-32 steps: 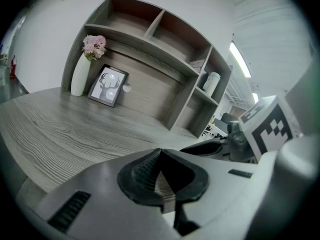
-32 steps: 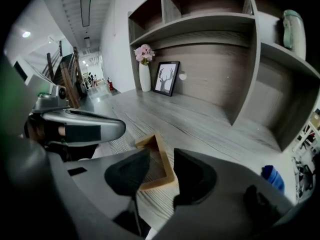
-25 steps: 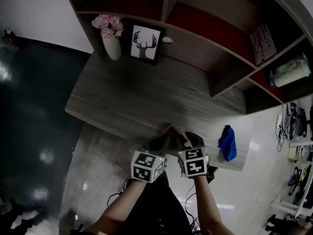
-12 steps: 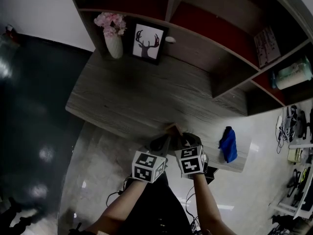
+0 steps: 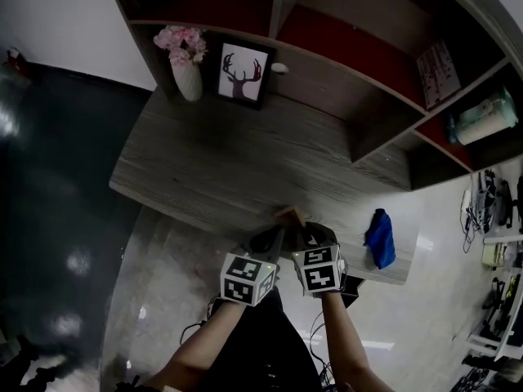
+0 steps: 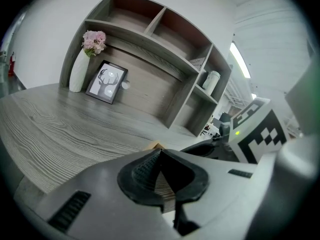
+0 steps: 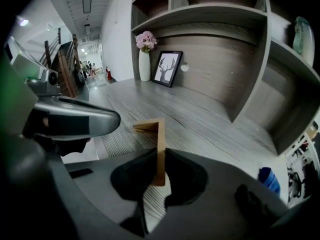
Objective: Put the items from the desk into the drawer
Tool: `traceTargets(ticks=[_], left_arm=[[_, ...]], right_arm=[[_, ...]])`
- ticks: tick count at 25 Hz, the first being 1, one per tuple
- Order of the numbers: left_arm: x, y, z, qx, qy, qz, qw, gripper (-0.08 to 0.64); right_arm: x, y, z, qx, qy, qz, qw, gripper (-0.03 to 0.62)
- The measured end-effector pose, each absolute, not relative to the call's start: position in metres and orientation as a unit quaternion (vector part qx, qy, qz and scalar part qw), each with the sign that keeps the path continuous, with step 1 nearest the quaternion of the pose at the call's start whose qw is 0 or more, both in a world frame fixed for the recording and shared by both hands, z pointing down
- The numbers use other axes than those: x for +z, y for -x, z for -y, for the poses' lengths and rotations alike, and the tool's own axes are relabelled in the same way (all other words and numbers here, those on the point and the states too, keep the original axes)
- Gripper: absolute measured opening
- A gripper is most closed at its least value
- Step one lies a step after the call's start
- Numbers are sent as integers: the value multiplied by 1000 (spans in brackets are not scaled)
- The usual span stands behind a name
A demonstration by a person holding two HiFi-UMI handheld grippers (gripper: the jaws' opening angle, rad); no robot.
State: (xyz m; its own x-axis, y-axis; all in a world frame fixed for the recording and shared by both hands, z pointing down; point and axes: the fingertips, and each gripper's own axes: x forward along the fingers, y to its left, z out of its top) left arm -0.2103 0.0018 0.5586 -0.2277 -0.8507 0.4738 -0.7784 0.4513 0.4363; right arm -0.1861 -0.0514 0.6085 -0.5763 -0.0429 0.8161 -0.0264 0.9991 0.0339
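A thin L-shaped wooden piece stands upright at the front edge of the grey wood-grain desk. My right gripper is shut on its lower part. Its jaws have just been closing with the piece between them. In the head view the wooden piece shows just beyond the right gripper. My left gripper sits close beside it on the left. Seen in its own view, the left gripper is shut with nothing between its pads. No drawer is in view.
At the back of the desk stand a white vase of pink flowers and a framed deer picture. Shelves rise behind them, with a pale roll in a right compartment. A blue cloth lies near the desk's right front corner.
Both grippers keep their place at the desk's front edge. The wooden piece looks a little more upright and compact at the right gripper's tips.
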Motion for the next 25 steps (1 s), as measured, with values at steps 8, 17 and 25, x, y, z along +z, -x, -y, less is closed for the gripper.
traceTargets(ticks=[8, 17, 25], left_arm=[[549, 207, -2, -43, -532, 778, 332, 11], [529, 213, -1, -25, -549, 777, 306, 11], [507, 199, 10, -4, -577, 765, 286, 11]], right_arm=[[593, 187, 50, 9, -35, 898, 438, 52], [562, 189, 46, 46, -65, 922, 379, 52], [524, 175, 56, 68, -103, 936, 329, 52]])
